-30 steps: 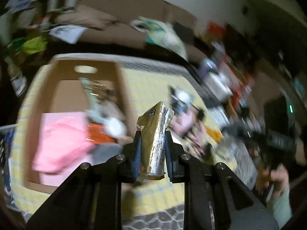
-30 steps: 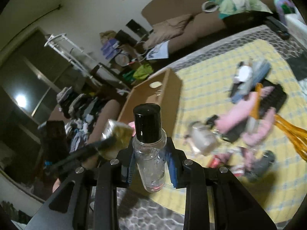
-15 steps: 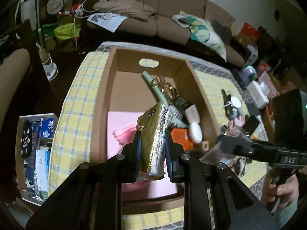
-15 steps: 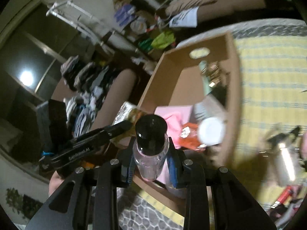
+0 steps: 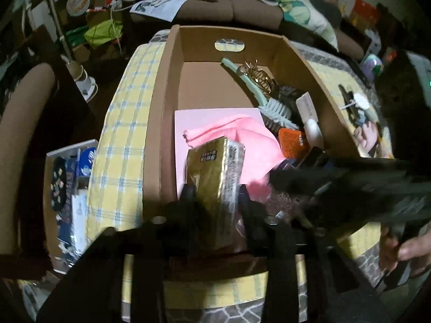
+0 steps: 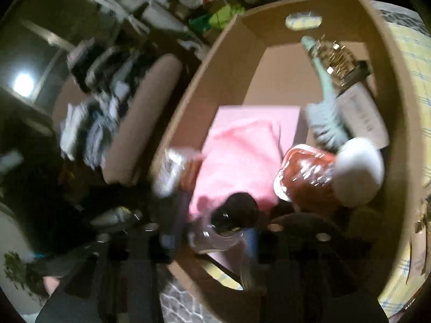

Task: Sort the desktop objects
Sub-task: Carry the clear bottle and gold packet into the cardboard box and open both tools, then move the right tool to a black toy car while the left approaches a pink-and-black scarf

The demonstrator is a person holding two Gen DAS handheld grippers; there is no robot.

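Both claws have just been opening over the cardboard box. Your left claw is spread, the gold packet loose between its fingers; let it fall onto the pink cloth. Your right claw looks spread around the tilting bottle, but blur hides any contact.

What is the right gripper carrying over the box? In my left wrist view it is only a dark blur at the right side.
Observer: A clear bottle with a black cap, tilted between the fingers of the right gripper. Its jaws have just been opening, and the pads no longer seem to press on it.
Operator: What is under it?
Observer: The pink cloth, by the near wall of the cardboard box.
Operator: Anything beyond the box's left wall?
Observer: Blurred piled clothes.
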